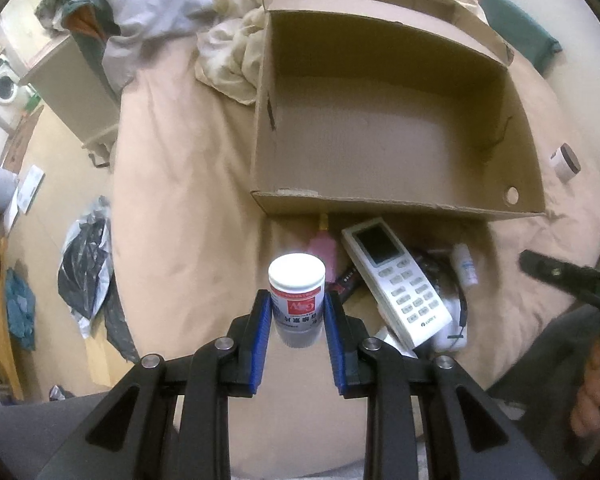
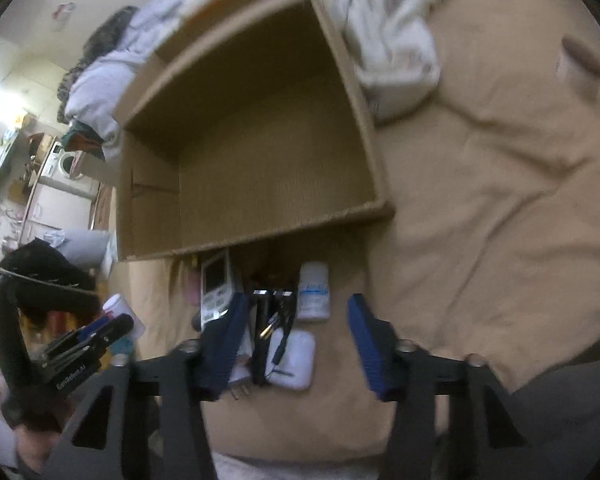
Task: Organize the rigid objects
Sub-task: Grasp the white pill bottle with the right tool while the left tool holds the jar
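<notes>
- The left gripper points steeply down over the bed, and its blue-padded fingers are clenched on a white plastic bottle with a white cap and a red-and-white label, one pad on each side of its body; the bottle hangs clear above the sheet.
- The right gripper hangs over the pile of small things with its blue fingers spread apart and nothing pressed between them; this view is blurred.
- Between and just beyond the right fingers lie a flat white rounded case, a tangle of black cable with a white plug, and a small white bottle with a blue-printed label lying on its side.
- Left of those lies a long white remote control with a dark screen and grey buttons, set at a slant, with a pink bottle beside it, near the box's front wall.
- All of this rests on the tan bed sheet.
- Beyond the pile stands a large open brown cardboard box, its bare floor showing.
- To the right of the box, apart from the pile, a small white cylinder with a dark end lies on the sheet.
- Behind the box are crumpled cream and white bedclothes.
</notes>
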Available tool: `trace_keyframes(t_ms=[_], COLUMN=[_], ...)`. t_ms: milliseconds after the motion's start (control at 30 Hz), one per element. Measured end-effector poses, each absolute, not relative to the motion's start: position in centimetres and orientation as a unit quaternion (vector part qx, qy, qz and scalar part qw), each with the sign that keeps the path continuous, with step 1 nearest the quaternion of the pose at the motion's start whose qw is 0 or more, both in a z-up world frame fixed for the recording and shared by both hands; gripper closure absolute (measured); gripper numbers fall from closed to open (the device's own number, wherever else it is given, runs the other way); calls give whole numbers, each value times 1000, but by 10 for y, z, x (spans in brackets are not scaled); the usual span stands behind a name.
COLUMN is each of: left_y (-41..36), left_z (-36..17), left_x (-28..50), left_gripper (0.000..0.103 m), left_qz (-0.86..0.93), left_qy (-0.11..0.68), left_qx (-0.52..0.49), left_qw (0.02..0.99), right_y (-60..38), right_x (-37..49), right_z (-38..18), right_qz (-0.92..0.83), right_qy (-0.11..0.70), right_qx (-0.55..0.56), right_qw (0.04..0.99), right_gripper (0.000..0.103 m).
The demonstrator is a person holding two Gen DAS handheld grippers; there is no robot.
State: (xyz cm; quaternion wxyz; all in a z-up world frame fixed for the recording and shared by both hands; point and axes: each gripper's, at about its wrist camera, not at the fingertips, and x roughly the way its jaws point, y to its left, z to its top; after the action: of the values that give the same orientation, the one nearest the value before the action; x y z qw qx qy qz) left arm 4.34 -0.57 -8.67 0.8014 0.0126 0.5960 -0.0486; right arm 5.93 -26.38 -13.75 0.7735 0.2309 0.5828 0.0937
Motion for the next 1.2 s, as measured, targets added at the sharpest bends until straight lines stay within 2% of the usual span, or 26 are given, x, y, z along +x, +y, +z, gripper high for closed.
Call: trace_keyframes(t_ms=[100, 467, 1000, 1133, 1167, 1200], left_y=[-1, 1, 6, 6, 6, 6], left_z=[-88, -97, -104, -105, -106, -106], left_x=[46, 51, 54, 53, 52, 52], left_gripper=[79, 79, 79, 79, 79, 79], left_qz=[-56, -54, -31, -26, -25, -25], left_qy=[603, 606, 607, 608, 608, 609], left_qx=[-5, -18, -13, -8, -8, -7], left_qw=[796, 794, 794, 794, 793, 793], right_y=[-250, -221, -256, -272, -275, -278], right_x=[70, 88, 50, 46, 49, 52], right_z=[-158, -210, -157, -149, -151, -151], right_qz=[95, 51, 76, 48, 37, 32], right_qy=[609, 654, 600, 583, 582, 584], right_qx=[231, 202, 252, 253, 245, 243], right_qw=[753, 727, 755, 771, 775, 774], right_gripper=[66, 72, 72, 77, 81, 89])
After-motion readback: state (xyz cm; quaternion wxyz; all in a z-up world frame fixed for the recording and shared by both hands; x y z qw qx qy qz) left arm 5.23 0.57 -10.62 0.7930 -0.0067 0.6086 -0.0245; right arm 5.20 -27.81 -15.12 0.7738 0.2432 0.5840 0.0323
